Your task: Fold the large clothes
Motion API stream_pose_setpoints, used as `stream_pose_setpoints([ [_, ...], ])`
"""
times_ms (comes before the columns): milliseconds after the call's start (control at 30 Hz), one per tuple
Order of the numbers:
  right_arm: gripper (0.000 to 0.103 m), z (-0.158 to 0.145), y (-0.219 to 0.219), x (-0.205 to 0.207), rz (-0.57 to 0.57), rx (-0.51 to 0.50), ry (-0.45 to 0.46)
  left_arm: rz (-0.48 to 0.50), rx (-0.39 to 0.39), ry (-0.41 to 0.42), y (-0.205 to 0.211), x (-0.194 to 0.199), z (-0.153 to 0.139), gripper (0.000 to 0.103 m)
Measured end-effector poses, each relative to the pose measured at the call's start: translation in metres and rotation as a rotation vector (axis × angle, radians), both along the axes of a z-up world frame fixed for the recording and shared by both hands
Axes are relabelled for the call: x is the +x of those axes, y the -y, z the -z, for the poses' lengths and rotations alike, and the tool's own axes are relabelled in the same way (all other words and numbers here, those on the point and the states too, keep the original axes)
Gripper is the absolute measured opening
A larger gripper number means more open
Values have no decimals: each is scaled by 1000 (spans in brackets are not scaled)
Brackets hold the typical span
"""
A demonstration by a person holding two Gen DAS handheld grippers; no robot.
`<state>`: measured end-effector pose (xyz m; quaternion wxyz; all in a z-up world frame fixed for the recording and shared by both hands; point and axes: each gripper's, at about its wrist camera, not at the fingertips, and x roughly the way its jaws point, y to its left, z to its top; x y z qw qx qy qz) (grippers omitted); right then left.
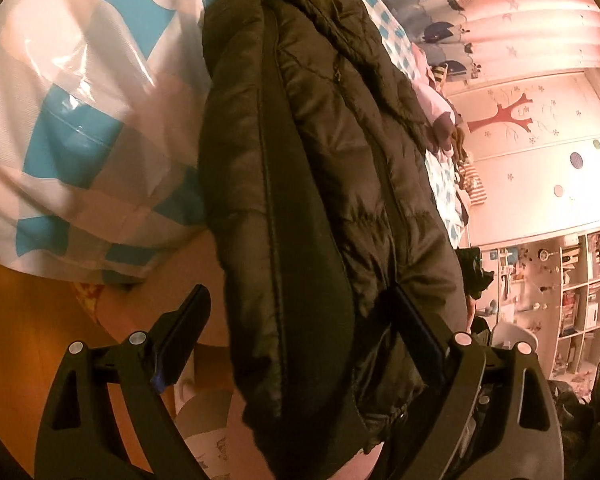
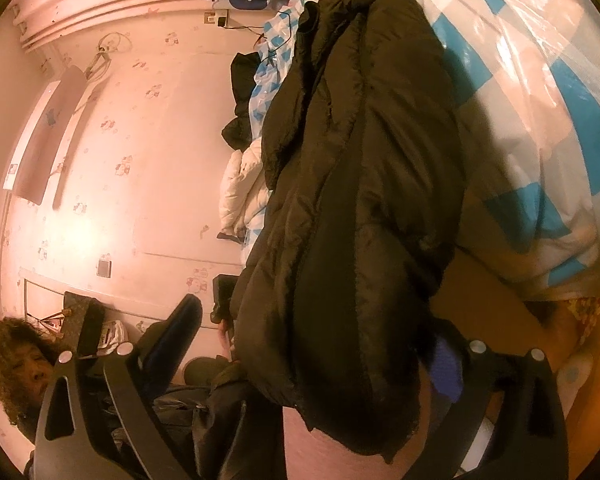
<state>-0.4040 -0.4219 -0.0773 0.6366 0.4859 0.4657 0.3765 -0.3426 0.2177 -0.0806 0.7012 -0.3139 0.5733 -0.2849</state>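
Note:
A large dark padded jacket (image 1: 320, 168) lies bunched lengthwise on a bed, its lower end hanging over the bed's edge. It fills the middle of the right wrist view (image 2: 360, 200) too. My left gripper (image 1: 300, 304) is open, its fingers wide apart on either side of the jacket's hem; the right finger (image 1: 416, 332) touches the fabric. My right gripper (image 2: 316, 328) is open as well, with the jacket's end between its spread fingers and partly hiding the right one.
The bed has a blue-and-white checked cover (image 1: 72, 128) under clear plastic. A white padded garment (image 2: 240, 184) and other clothes lie further up the bed. A person (image 2: 24, 364) is at the lower left. Shelves (image 1: 572, 292) stand at the far wall.

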Motion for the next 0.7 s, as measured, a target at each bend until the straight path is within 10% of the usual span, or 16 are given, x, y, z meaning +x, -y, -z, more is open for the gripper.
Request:
stream_pose_setpoints([
  [133,96,5,0,-1,-13,-9,-6,-33,4,-4,0,-2,-1,86],
  [400,95,24,1,1,-28,-3,-17,-39,-26,-5,-7,-4,-6,52],
  [567,25,6,-12,-2,-50,-80,115,-51,-23,-9,-2,-5,-12,29],
  [700,17,-31,-13,-12,-23,-90,221,-74,-4,50,-1,-11,-35,9],
])
